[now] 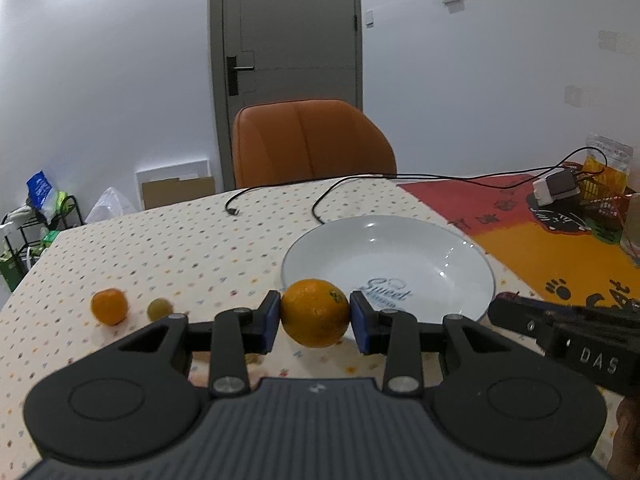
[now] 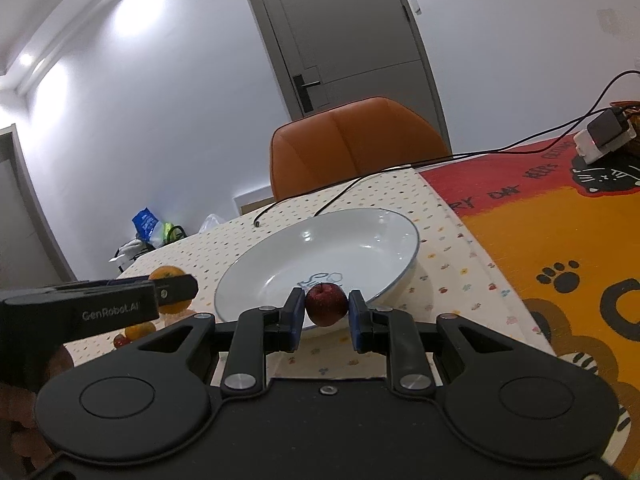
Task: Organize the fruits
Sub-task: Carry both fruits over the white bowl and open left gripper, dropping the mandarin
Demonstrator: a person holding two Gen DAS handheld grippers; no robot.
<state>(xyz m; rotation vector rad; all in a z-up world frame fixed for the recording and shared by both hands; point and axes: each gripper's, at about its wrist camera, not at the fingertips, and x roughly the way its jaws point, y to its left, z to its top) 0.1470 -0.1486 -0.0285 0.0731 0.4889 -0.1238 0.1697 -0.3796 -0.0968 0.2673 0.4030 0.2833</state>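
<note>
both grippers loaded, fruit carried to the plate's near rim

the left gripper (image 1: 315,313) pinches an orange (image 1: 315,312) between its blue pads, and the right gripper (image 2: 326,305) pinches a small red fruit (image 2: 327,304) (an apple or plum, hard to tell) the same way. each fruit hangs just short of the plate (image 1: 440,248), whose near rim lies right ahead of the fingertips and which has nothing on it. this looks like the carry step, with release to follow: each tool likely needs to go forward over the dish, sink, then spread its jaws. both fruits are round, so no long axis matters; the orange's sticker faces up and right. a mandarin (image 1: 109,306) and a green fruit (image 1: 160,309) wait on the cloth left of the left tool.
</note>
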